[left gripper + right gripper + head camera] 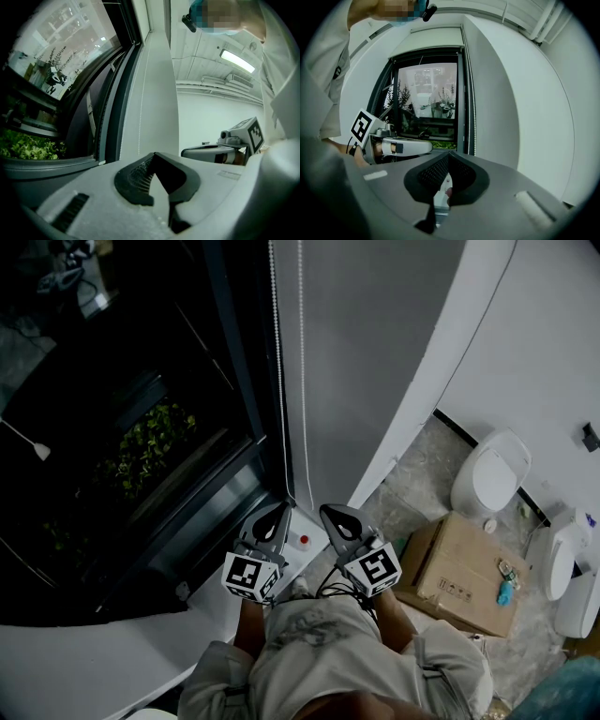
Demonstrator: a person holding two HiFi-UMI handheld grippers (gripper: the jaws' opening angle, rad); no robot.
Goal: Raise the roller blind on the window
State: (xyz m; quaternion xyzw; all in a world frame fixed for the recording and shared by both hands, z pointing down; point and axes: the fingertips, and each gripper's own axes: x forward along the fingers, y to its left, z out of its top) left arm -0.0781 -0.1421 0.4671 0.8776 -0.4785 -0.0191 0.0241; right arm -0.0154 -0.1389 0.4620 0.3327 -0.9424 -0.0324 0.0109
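The roller blind (431, 40) sits high at the top of the window, with the glass (429, 98) bare below it. Its white bead chain (300, 381) hangs in two strands beside the dark window frame, and it also shows in the gripper views as the chain (471, 108) and the chain (140, 127). My left gripper (280, 514) and right gripper (334, 514) are side by side just below the chain's lower end and apart from it. Both are shut with nothing in them. The left gripper (153, 157) and the right gripper (448, 157) each show their tips meeting.
A white box with a red button (302, 538) lies on the sill (112, 662) between the grippers. A cardboard box (464, 573) stands on the floor at the right, with white fixtures (492, 474) behind it. Green plants (150, 442) grow outside the glass.
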